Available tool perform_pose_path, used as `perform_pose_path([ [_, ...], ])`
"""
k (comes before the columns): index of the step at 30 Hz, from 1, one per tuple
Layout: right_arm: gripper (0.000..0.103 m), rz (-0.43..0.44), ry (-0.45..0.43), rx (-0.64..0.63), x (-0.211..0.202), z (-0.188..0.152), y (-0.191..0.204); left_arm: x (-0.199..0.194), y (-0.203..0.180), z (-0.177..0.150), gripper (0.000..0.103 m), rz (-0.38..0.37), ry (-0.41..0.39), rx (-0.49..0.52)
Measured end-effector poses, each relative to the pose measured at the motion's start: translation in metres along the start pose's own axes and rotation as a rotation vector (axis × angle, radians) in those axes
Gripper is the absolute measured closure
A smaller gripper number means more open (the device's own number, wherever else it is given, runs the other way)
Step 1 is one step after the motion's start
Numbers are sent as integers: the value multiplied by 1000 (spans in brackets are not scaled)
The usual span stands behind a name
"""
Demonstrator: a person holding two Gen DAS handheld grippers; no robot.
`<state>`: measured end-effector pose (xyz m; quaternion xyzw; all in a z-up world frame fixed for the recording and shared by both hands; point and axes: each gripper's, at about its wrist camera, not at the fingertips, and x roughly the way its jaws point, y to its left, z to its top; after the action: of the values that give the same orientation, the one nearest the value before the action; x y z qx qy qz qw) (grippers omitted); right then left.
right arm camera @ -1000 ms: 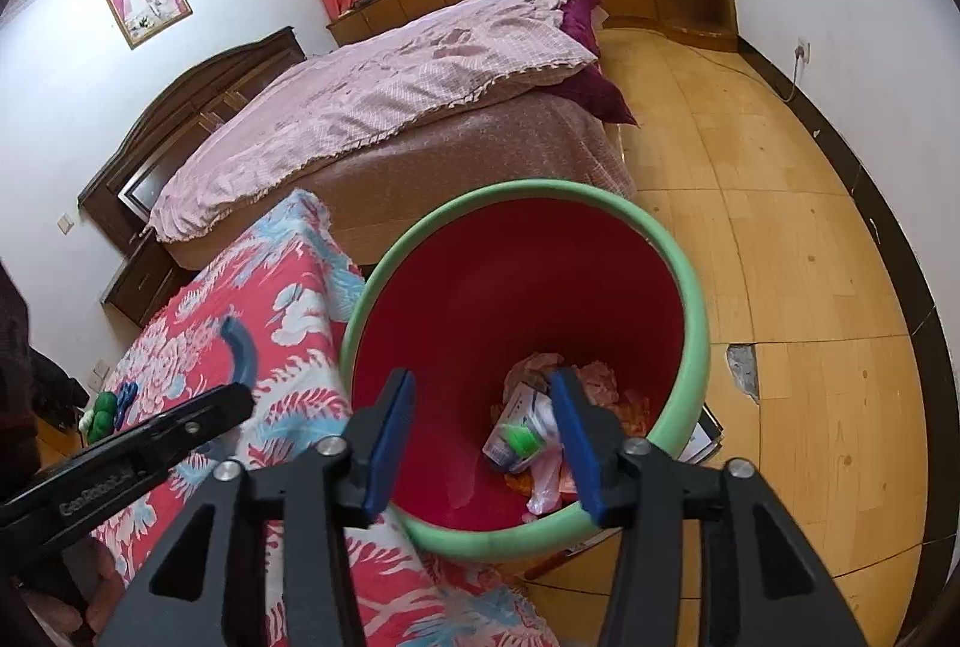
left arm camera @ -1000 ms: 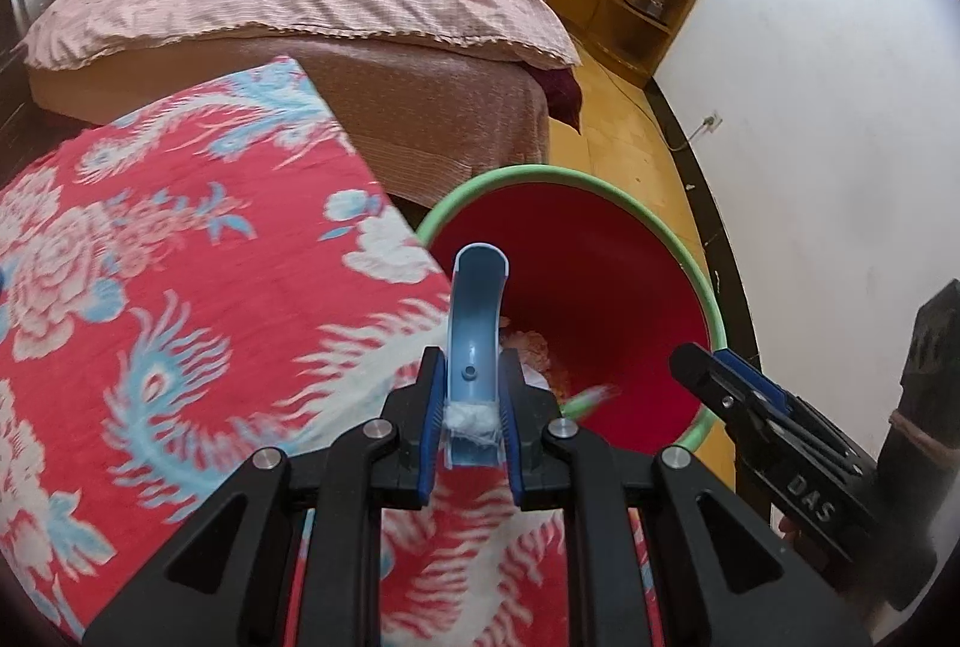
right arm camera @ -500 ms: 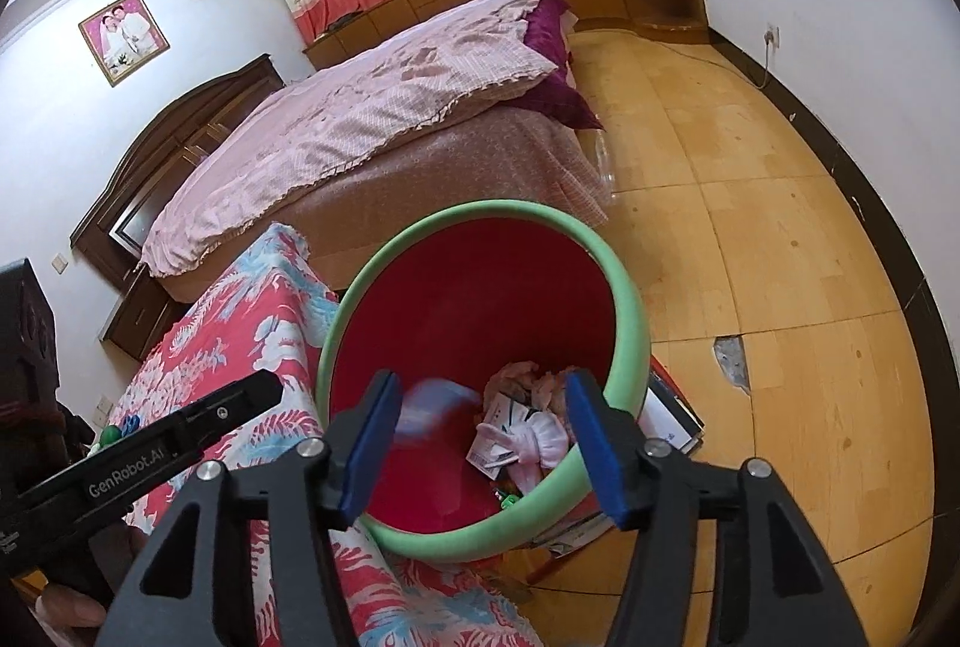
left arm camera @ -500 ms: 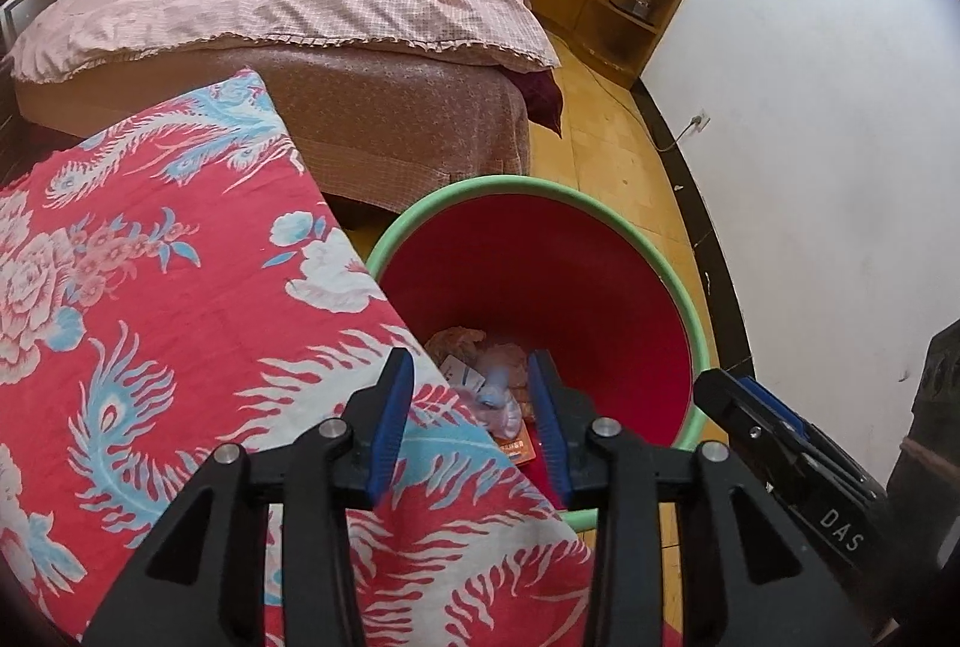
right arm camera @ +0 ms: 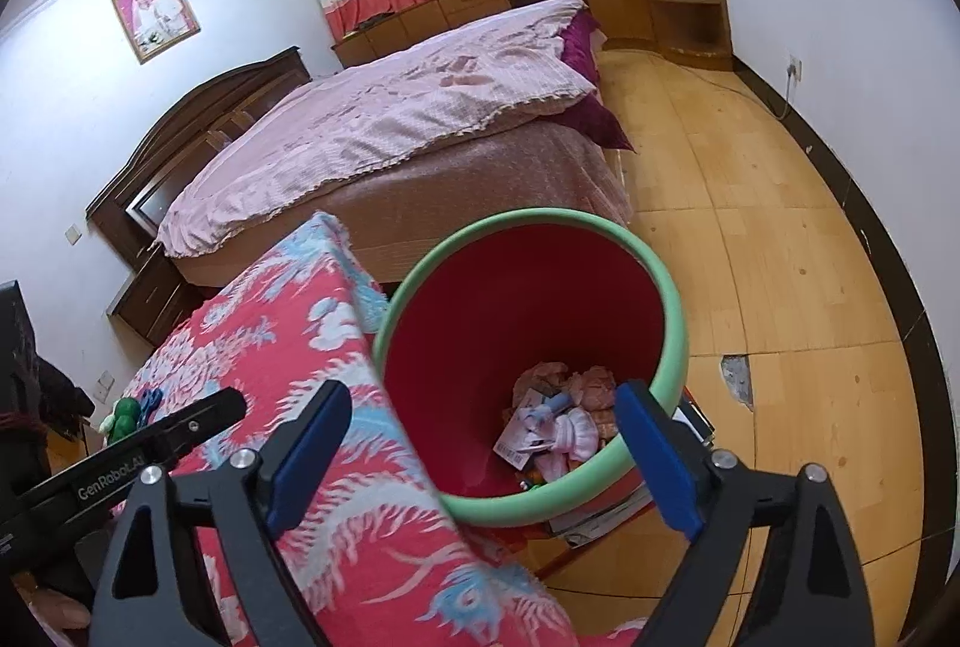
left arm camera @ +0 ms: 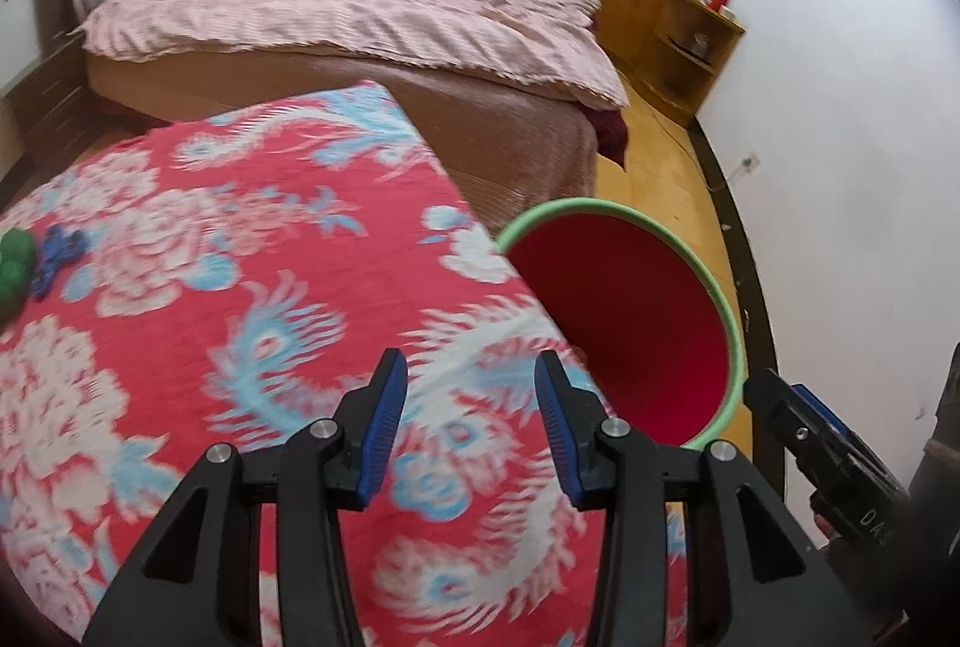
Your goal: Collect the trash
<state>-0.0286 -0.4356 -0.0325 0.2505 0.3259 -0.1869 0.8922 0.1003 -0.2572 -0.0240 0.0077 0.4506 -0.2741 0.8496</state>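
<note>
Beside the red bin (right arm camera: 528,287), both grippers are held empty. The left gripper (left arm camera: 468,425) jaws are being spread over the floral cloth (left arm camera: 240,299); the right gripper (right arm camera: 480,455) jaws are being spread wider above the trash (right arm camera: 558,413).

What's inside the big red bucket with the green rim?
The red bucket holds a pile of trash at the bottom: crumpled pinkish wrappers, a white tagged packet and something pale blue. Whatever lies under that pile, or behind the near rim, is hidden.

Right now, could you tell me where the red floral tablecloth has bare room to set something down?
The red floral tablecloth is bare from the left gripper, whose jaws are opening empty, to its far edge by the bed. Crowded only at the left edge: green toy, blue toy. The red, green-rimmed bin holds trash.
</note>
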Motion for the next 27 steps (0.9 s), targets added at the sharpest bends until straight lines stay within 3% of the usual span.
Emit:
perform_pose_path([
  [12,2,75,-25,-131,-35,-27,69,-70,60,-30,57,132,-77,-109],
  [21,1,116,-39,-209,-60,-51,113,-114,91,-56,57,241,-131,-163],
  [27,1,123,-53,-255,-72,-66,132,-135,102,-74,57,274,-155,-189],
])
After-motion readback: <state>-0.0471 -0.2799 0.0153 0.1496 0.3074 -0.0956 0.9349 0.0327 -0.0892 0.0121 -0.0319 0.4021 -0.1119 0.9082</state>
